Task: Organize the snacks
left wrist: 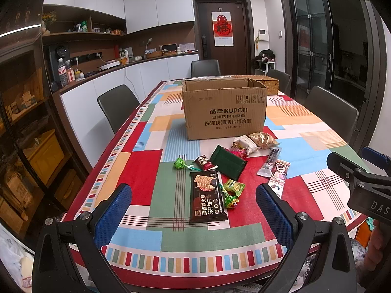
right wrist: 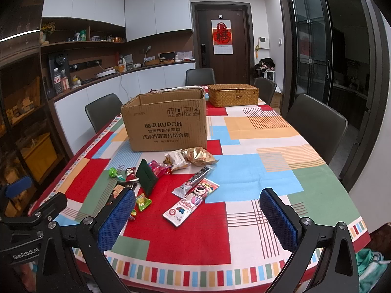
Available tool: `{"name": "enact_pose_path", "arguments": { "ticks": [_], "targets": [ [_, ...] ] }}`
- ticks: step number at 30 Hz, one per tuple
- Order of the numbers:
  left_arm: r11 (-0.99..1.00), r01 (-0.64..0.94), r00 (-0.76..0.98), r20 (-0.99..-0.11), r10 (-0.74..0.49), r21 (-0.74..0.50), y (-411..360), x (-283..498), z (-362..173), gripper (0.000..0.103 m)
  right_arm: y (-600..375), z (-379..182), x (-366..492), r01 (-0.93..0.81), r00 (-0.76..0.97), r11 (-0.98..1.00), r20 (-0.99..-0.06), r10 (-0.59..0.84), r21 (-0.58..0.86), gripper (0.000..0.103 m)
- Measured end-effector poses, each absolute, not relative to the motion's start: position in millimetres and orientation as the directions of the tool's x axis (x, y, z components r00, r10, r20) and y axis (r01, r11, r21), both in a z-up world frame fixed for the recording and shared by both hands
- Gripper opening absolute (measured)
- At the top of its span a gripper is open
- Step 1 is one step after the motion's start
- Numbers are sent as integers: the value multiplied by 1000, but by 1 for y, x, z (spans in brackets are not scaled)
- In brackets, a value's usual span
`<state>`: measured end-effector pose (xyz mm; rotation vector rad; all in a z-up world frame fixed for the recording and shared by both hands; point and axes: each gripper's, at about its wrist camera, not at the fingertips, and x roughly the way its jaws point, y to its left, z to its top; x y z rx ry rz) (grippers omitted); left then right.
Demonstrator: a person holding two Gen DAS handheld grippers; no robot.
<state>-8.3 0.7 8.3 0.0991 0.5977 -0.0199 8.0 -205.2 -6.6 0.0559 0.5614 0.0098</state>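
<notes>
Both grippers parked at the near table edge, snacks untouched.

I hold my left gripper (left wrist: 193, 210) and right gripper (right wrist: 196, 216) low and level, jaws spread wide with nothing between them. The snacks (left wrist: 227, 163) lie scattered on the tablecloth (right wrist: 256, 175) just before the open cardboard box (left wrist: 223, 108), I judge their destination; the dark biscuit pack (left wrist: 207, 196) lies nearest my left.

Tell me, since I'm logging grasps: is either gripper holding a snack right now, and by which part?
Nothing is held. The left gripper and right gripper are both open with nothing between the pads, above the tablecloth; the snacks lie loose before the cardboard box.
</notes>
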Motion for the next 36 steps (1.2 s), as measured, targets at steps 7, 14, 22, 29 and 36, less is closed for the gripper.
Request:
{"name": "enact_pose_path", "arguments": {
  "ticks": [7,14,22,29,36],
  "targets": [
    [995,48,827,-562,10,88,1,-8,8,103,-203,-5,6,5,846,998,-533,25,56,103],
    [995,47,828,-561,12,91,1,-9,9,103,-202,-4,5,7,847,998,-530,24,57,103],
    [995,47,828,-561,12,91,1,-9,9,103,-202,-4,6,7,847,998,-531,25,58,103],
    [995,47,827,-561,13,92,1,-9,9,103,-203,-4,6,6,847,998,-532,26,58,103],
    [995,47,828,-561,13,93,0,-9,9,103,-204,-5,7,7,847,998,-531,26,59,103]
  ]
}}
